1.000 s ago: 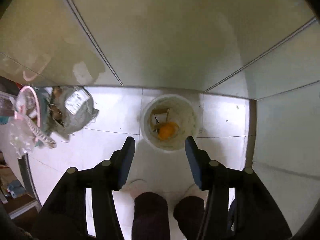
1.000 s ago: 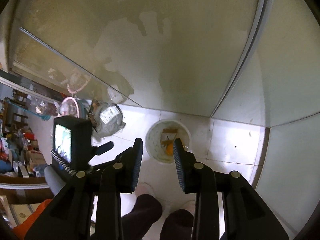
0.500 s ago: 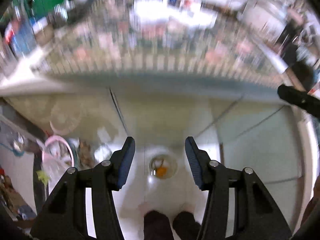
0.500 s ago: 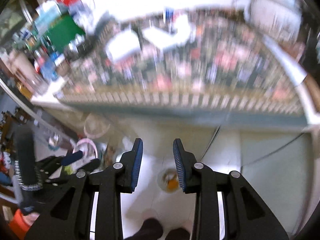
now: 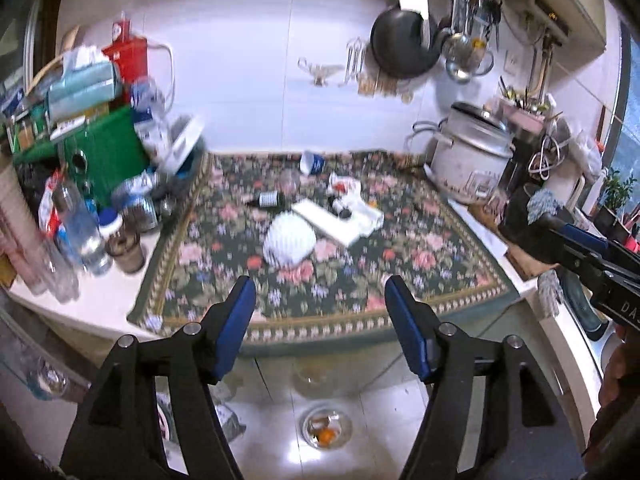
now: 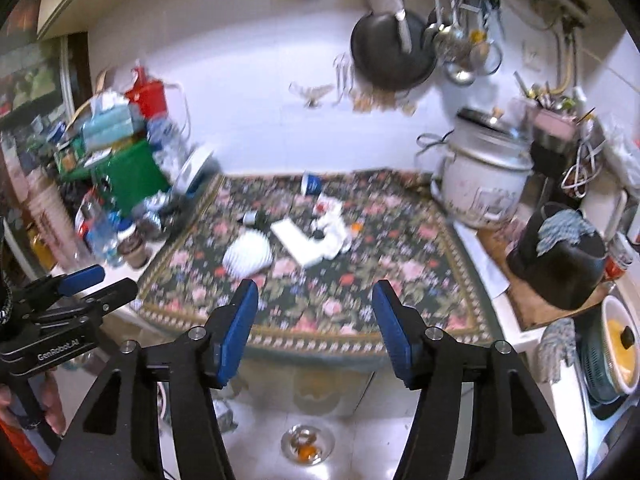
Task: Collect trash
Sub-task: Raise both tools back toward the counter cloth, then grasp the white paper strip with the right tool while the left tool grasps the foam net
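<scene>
A white bin (image 5: 327, 432) with orange scraps stands on the floor below the counter; it also shows in the right wrist view (image 6: 307, 445). On the floral mat (image 5: 420, 264) lie trash items: a white ribbed mask (image 5: 289, 243), a flat white box (image 5: 330, 222), crumpled tissue (image 5: 366, 216), a small dark bottle (image 5: 267, 200) and a tipped cup (image 5: 312, 162). My left gripper (image 5: 320, 312) is open and empty, held before the mat's front edge. My right gripper (image 6: 315, 312) is open and empty, beside it.
A rice cooker (image 5: 470, 156) stands at the back right. Bottles and jars (image 5: 86, 236) and a green box (image 5: 104, 152) crowd the left side. A black pot (image 6: 558, 258) sits at the right edge. A wok (image 5: 402, 46) hangs on the wall.
Both grippers have swung up from looking down at the floor bin to facing the countertop. The right gripper's jaws have opened wider.
</scene>
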The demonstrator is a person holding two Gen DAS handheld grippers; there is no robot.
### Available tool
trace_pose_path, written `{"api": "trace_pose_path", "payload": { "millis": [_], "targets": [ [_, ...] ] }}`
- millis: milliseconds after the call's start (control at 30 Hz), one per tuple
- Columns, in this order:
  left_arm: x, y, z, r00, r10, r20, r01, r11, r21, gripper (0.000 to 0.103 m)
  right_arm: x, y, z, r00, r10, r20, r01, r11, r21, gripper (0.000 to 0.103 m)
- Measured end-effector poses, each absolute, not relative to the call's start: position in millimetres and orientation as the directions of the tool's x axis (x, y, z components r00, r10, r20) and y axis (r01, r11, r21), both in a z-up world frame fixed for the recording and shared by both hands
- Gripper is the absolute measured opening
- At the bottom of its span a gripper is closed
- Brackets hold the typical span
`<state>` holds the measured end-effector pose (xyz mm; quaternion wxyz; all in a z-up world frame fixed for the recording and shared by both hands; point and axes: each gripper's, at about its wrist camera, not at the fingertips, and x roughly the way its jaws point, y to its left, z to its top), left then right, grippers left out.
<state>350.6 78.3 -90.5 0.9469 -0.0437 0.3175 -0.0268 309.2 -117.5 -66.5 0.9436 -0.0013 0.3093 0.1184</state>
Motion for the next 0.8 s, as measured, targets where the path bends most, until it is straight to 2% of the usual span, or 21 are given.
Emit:
{"api": "trace_pose_path", "payload": {
  "millis": [167,267,500,567,800],
  "targets": [
    [368,80,-78,0.816,-0.063,-0.575,0.017,0.996,-0.084,0.07,321,-119,-48,0.818,0.217,-0.533,-0.221,0.974,0.058,0.073],
    [385,79,-77,0.817,-0.044,-0.575,-0.003,0.997,-0.08,0.07,337,-119,-47,0.815,0.243,-0.526,-0.248,0.967,0.062,0.074],
    [437,76,-87,0.79,0.021,-0.613,-0.102,0.99,-0.098,0.07,397,-115,-65,0.761,0.291,-0.579,-0.318,0.946,0.058,0.076],
    [455,78,-94,0.771,0.057,-0.634,-0.153,0.983,-0.097,0.07,417,-113,-71,0.748,0.275,-0.604,-0.32,0.947,0.034,0.087],
    [504,93,-133,0.692,0.137,-0.709,-0.308,0.944,-0.119,0.07,478,-112,-91,0.687,0.292,-0.666,-0.39,0.921,0.002,0.095]
  ]
}}
